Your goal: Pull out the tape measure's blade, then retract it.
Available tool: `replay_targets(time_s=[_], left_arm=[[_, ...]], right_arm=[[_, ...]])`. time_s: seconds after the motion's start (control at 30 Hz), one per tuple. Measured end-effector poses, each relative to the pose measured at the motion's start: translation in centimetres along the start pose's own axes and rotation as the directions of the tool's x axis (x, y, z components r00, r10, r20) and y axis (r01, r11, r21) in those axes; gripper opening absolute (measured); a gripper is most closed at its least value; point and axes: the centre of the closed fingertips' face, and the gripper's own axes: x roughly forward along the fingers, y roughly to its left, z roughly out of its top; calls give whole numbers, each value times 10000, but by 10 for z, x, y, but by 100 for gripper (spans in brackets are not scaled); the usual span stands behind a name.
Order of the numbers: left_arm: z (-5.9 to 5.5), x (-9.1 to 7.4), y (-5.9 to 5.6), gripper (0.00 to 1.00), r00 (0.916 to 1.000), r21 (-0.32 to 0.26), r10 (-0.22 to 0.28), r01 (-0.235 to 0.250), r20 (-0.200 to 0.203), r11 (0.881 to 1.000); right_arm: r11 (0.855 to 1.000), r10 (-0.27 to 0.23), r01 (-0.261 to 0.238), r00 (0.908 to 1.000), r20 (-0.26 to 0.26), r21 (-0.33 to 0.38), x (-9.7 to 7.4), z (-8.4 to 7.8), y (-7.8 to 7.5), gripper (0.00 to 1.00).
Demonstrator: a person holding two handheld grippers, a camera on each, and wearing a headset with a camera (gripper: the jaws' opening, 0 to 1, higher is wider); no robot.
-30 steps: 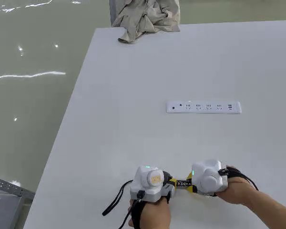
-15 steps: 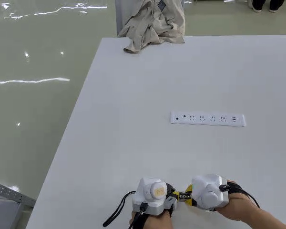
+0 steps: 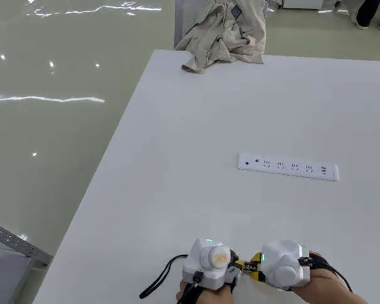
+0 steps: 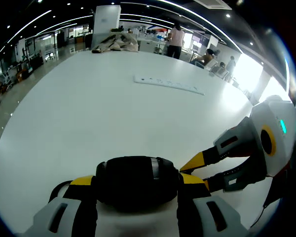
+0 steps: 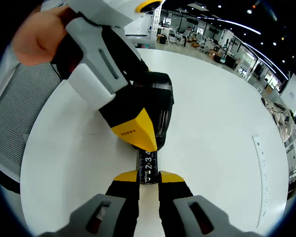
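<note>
The black tape measure case (image 4: 137, 177) sits between the yellow-tipped jaws of my left gripper (image 4: 137, 181), which is shut on it low on the white table. In the right gripper view the case (image 5: 157, 106) lies just ahead, with a short length of black blade (image 5: 148, 168) showing numbers drawn out of it. My right gripper (image 5: 148, 177) is shut on that blade end. In the head view the left gripper (image 3: 233, 267) and right gripper (image 3: 256, 267) stand close together near the front edge, the blade (image 3: 247, 265) a short strip between them.
A white power strip (image 3: 287, 167) lies mid-table to the right. A crumpled beige cloth (image 3: 225, 35) rests at the far edge. The table's left edge (image 3: 114, 158) drops to a glossy green floor. A black strap (image 3: 158, 282) trails left of the left gripper.
The head camera has tilted, shifting the whole scene down and right. The two grippers sit a little closer together, and the blade between them looks shorter.
</note>
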Motion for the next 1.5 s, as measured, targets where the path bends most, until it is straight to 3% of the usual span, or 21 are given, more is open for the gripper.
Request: replay_targets(time_s=[0.83,1.3,1.5], left_arm=[[-1,0,0,62,10000,-22,-22,21,-89,10000],[-1,0,1,62,10000,42,-29,29,-75,10000],[-1,1,1,62,10000,3,-47,47,-45,10000]], right_arm=[[9999,54,-53,9999,119,-86,5,8,-1,14],[9989,293,-317,9972,689,347,8,12,-1,14],[9993,337,-350,9964,783,152,8,16,0,13]])
